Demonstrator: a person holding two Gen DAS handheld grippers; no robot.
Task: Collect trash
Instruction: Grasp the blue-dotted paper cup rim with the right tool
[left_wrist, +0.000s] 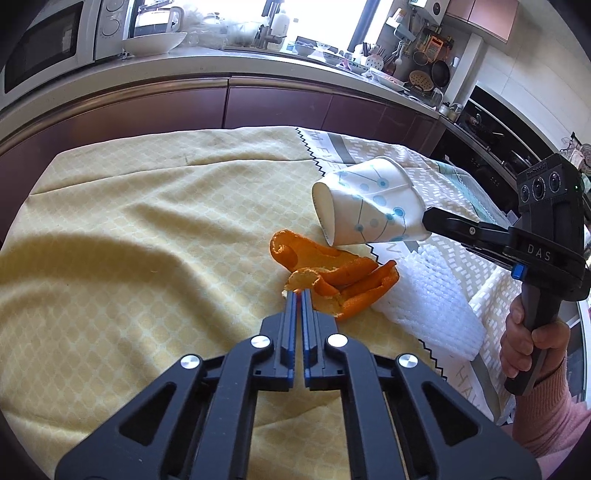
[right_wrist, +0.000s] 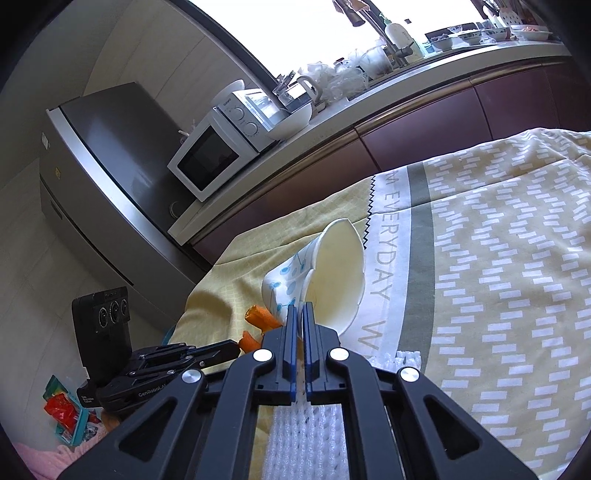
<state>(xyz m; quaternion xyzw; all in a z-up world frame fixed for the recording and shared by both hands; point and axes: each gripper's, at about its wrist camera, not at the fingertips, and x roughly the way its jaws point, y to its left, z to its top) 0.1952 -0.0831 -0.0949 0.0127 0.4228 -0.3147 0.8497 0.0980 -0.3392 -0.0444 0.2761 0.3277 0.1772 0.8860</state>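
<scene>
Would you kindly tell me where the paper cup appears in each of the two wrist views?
Left wrist: paper cup right of centre, held by the right gripper, above the orange peel.
Right wrist: cup at centre, just beyond the fingertips.
Shared landmark: microwave.

The left gripper (left_wrist: 298, 292), a black two-finger tool with blue-edged pads, pointed steeply downward, its jaws drawn in to a narrow slit on the curled edge of an orange peel (left_wrist: 328, 275). The right gripper (right_wrist: 300, 307), of the same build, was clamped on the rim of a crushed white paper cup with blue dots (right_wrist: 325, 273). A hand (left_wrist: 524, 343) in a pink sleeve (left_wrist: 554, 417) gripped its black handle.
</scene>
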